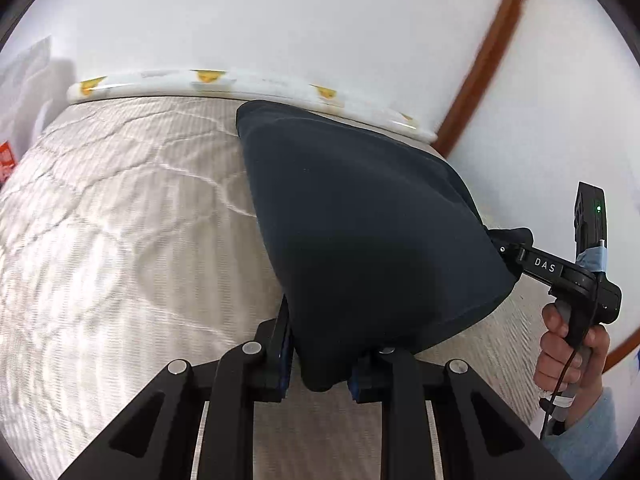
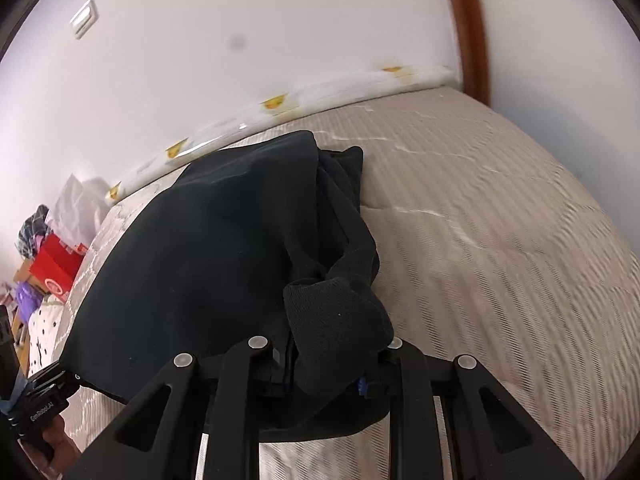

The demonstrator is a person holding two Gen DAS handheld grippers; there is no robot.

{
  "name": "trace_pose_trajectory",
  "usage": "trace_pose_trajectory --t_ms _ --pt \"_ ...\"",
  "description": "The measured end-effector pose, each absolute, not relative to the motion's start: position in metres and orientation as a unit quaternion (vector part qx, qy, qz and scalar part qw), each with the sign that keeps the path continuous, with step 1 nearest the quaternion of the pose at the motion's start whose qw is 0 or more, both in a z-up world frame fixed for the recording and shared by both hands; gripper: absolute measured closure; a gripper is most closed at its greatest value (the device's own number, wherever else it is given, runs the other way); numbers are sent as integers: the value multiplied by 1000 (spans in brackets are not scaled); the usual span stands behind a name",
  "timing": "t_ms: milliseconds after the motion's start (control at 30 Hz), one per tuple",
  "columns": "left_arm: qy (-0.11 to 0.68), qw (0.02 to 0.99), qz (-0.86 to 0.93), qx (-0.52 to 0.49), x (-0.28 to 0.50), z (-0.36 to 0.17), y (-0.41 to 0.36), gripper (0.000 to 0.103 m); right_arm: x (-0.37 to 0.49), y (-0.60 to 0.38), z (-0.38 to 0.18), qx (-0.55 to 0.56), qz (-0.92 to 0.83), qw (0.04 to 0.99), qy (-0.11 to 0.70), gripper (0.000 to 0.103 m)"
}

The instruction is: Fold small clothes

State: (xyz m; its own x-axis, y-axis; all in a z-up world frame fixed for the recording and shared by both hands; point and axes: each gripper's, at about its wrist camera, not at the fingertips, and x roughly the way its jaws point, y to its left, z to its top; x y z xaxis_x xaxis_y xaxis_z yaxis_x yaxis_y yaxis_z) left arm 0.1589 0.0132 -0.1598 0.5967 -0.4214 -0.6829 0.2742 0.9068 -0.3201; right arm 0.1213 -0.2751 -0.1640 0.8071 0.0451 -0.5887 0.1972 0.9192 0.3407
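Note:
A dark navy garment [image 1: 360, 220] is held up over a quilted beige mattress [image 1: 120, 240], its far end resting on the bed. My left gripper [image 1: 320, 364] is shut on the garment's near corner, which bunches between the blue pads. My right gripper [image 1: 508, 248], held by a hand at the right of the left wrist view, pinches the other corner. In the right wrist view the garment [image 2: 208, 248] drapes to the left, and the right gripper [image 2: 328, 372] is shut on a ribbed cuff [image 2: 336, 312]. The left gripper [image 2: 44, 396] shows at the lower left edge.
A rolled white pad with yellow prints [image 1: 208, 80] lies along the wall at the bed's far edge. A brown wooden trim [image 1: 480, 60] runs up the wall. Off the bed's left end there is a red box [image 2: 56, 268], a white bag [image 2: 80, 204] and other clutter.

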Motion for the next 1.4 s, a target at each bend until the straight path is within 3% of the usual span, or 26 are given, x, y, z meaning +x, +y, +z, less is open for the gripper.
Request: trace_pose_trajectory --t_ms 300,667,1400 --pt "400 893 -190 -79 165 -175 47 82 145 -222 -164 127 -25 947 295 79" --pt "405 894 -184 -48 162 -178 39 79 123 -229 -175 129 -35 955 266 62" --pt "413 896 -162 -39 156 -182 42 68 119 -235 -179 140 -47 953 263 50"
